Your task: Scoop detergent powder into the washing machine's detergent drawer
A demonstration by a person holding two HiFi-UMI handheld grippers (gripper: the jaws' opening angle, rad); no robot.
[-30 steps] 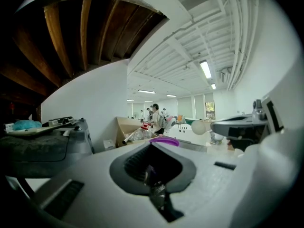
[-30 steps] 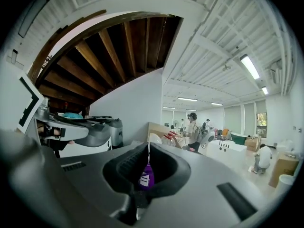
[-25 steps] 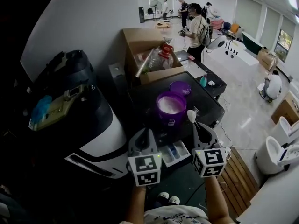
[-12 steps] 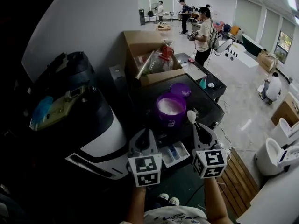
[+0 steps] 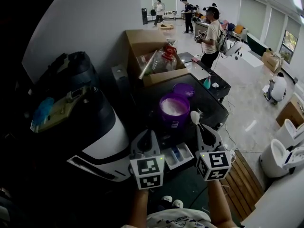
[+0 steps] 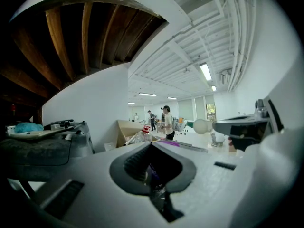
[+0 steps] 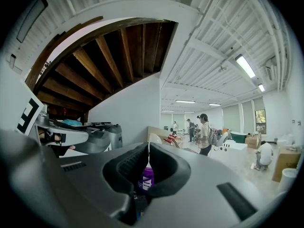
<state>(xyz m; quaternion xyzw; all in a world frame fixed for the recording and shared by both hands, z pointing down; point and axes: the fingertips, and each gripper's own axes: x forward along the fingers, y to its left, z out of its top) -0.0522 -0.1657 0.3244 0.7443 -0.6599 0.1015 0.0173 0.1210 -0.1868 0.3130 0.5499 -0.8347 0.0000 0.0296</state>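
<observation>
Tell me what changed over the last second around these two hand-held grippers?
Almost nothing. Only the person with a backpack in the background stepped a little to the right. The left gripper stayed shut and empty, and the right gripper stayed shut on the white plastic scoop, both near the open white detergent drawer. The round purple tub of white powder did not move.

No legible text or labels.

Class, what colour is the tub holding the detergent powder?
The tub is purple; clearest in the head view.
</observation>
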